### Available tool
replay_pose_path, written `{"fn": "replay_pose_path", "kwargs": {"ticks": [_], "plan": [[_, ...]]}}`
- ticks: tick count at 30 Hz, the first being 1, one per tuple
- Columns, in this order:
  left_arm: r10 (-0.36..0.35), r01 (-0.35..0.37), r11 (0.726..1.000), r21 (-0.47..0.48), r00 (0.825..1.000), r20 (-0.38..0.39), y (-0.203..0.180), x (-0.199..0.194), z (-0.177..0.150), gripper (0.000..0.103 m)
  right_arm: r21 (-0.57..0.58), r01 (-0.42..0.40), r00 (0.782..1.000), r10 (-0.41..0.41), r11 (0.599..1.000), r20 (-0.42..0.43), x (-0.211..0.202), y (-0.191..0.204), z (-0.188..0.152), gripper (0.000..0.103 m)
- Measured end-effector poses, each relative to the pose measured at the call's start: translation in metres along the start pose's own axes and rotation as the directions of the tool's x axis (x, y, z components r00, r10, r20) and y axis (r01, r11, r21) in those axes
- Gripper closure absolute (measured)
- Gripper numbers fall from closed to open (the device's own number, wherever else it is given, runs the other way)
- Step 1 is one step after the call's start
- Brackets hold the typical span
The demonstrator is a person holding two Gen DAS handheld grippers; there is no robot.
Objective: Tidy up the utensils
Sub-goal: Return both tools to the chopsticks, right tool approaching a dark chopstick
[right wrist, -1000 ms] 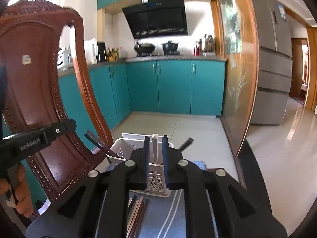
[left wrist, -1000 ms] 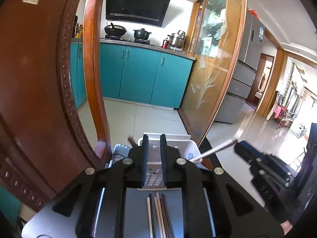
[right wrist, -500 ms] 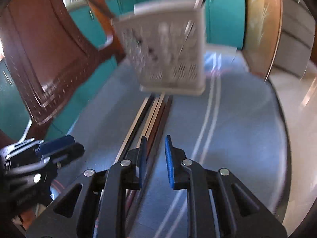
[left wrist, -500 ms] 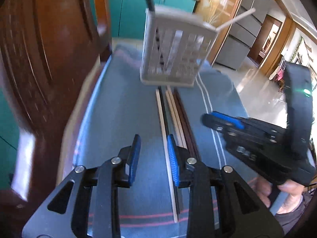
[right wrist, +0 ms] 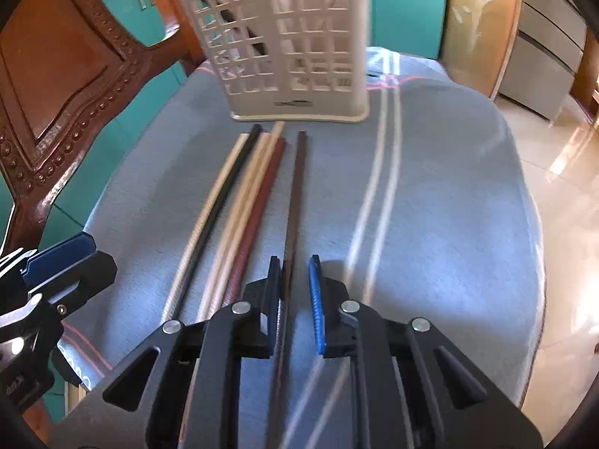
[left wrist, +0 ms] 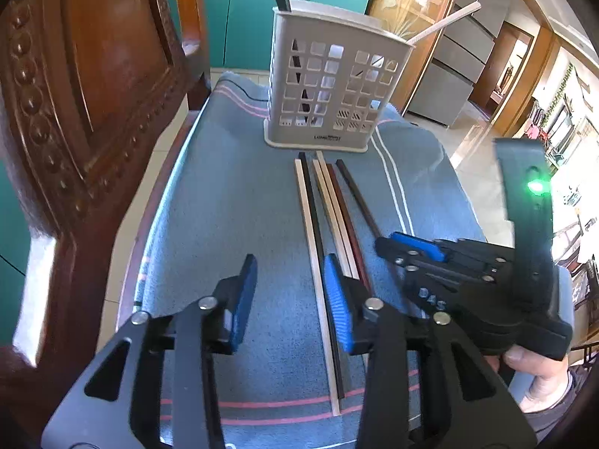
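Several chopsticks (left wrist: 325, 209) lie side by side on a blue cloth, in front of a white slotted utensil holder (left wrist: 333, 89) that holds a dark and a pale stick. My left gripper (left wrist: 290, 299) is open, low over the cloth just left of the row. My right gripper (right wrist: 294, 292) is open, its fingers either side of the rightmost dark brown chopstick (right wrist: 295, 194), apart from it. The right gripper also shows in the left wrist view (left wrist: 415, 250). The holder (right wrist: 284, 41) stands at the far end of the cloth.
A carved wooden chair back (left wrist: 82, 112) stands close on the left of the cloth-covered surface (right wrist: 430, 194). The surface's right edge drops to a tiled floor (right wrist: 554, 202). Teal kitchen cabinets (left wrist: 239, 18) are behind.
Both grippers have tilted down and come low toward the chopsticks. The left gripper has opened wider. The right gripper now straddles the rightmost dark chopstick.
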State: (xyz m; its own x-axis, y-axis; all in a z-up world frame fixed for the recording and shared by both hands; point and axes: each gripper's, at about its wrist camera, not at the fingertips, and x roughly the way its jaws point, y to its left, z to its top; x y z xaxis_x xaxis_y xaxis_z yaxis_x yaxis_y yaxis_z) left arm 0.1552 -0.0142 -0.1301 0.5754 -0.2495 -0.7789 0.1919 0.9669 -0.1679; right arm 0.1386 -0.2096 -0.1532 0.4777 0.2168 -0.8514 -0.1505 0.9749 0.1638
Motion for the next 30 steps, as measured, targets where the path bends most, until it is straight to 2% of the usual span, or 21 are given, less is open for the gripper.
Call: {"fn": "replay_pose_path", "kwargs": {"ticks": [6, 11, 30], "plan": [[-0.009, 0.011, 0.999, 0.031, 0.999, -0.045, -0.012, 0.014, -0.005, 0.063, 0.097, -0.015, 1.000, 0.016, 0.995, -0.007, -0.015, -0.034, -0.016, 0.090], [-0.014, 0.018, 0.998, 0.053, 0.998, -0.065, -0.020, 0.020, -0.008, 0.061, 0.124, -0.019, 1.000, 0.021, 0.992, -0.010, -0.020, -0.041, -0.023, 0.090], [-0.016, 0.020, 0.999, 0.035, 0.992, -0.125, -0.014, 0.040, -0.014, 0.058, 0.071, 0.021, 1.000, -0.021, 0.997, -0.003, -0.019, -0.029, -0.019, 0.078]]}}
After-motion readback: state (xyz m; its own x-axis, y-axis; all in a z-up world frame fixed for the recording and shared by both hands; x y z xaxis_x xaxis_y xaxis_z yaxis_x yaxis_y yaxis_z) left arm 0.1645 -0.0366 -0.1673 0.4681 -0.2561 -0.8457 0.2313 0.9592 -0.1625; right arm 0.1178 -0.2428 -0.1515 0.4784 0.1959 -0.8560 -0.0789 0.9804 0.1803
